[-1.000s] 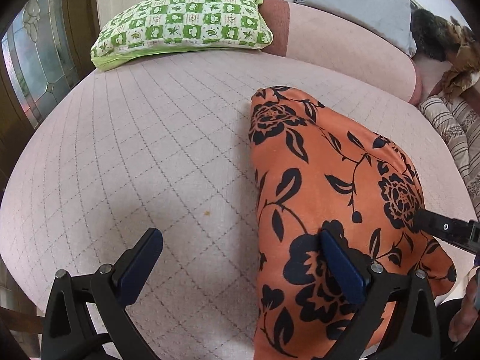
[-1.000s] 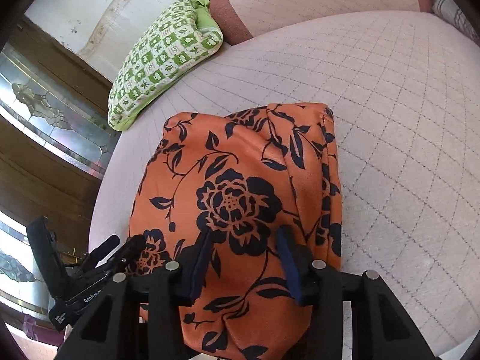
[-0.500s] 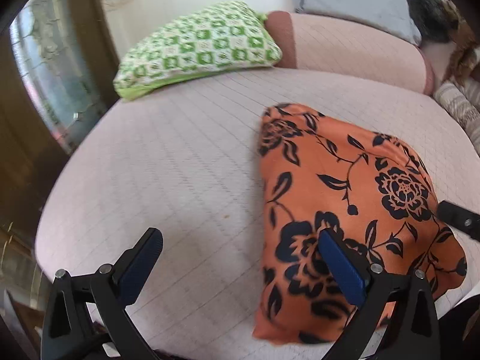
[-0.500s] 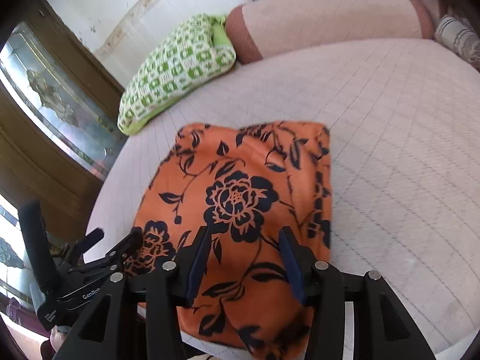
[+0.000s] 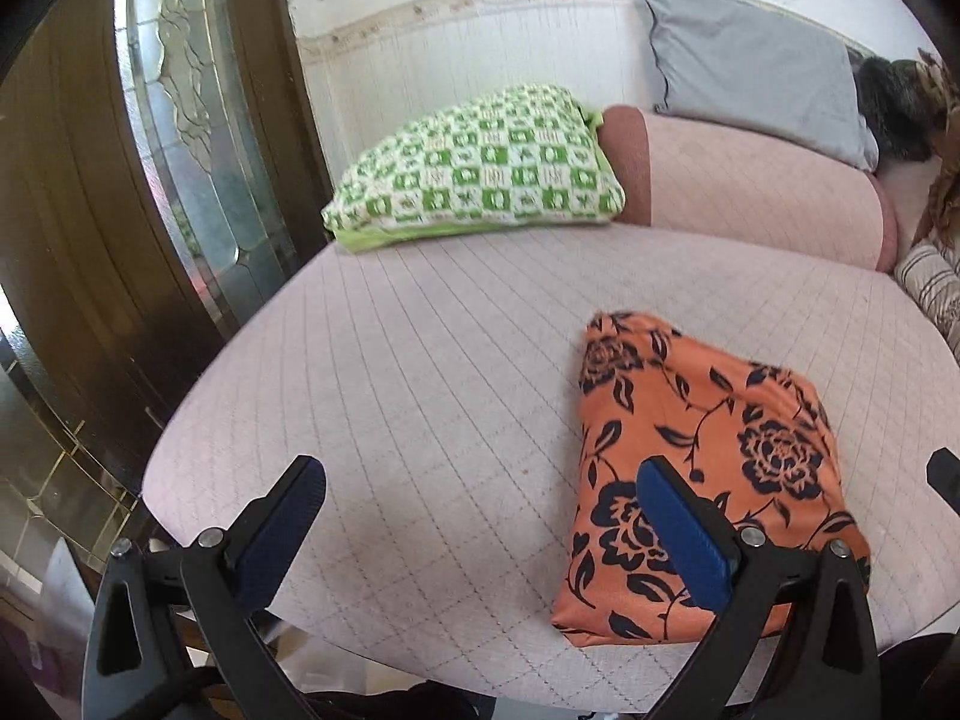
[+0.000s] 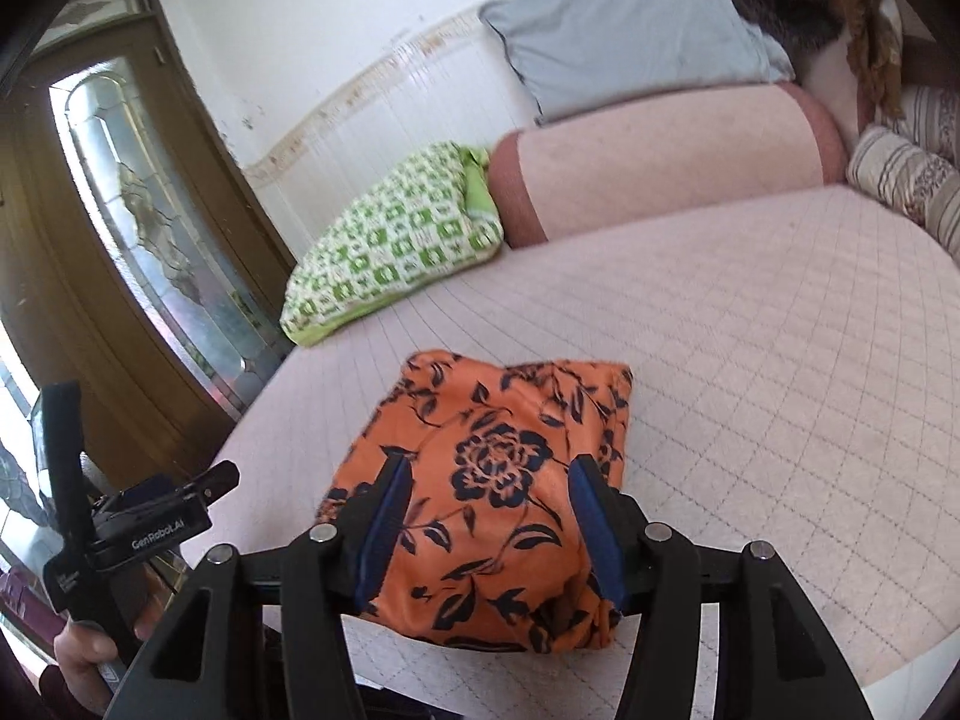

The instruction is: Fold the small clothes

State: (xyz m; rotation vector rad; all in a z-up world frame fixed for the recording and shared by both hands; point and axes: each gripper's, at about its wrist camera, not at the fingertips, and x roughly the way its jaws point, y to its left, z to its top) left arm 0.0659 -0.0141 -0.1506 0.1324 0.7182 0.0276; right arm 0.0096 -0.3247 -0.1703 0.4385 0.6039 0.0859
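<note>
The right gripper (image 6: 489,516) stands partly spread above the near end of the folded cloth (image 6: 498,480); its jaws have just been opening and pinch nothing. The left gripper (image 5: 480,516) is spread wide and empty, its right pad (image 5: 684,534) over the cloth's near left edge. The cloth lies on the bed (image 5: 420,396). Beyond lie a green pillow (image 5: 480,180), a bolster (image 5: 756,192) and a grey pillow (image 5: 750,84).
</note>
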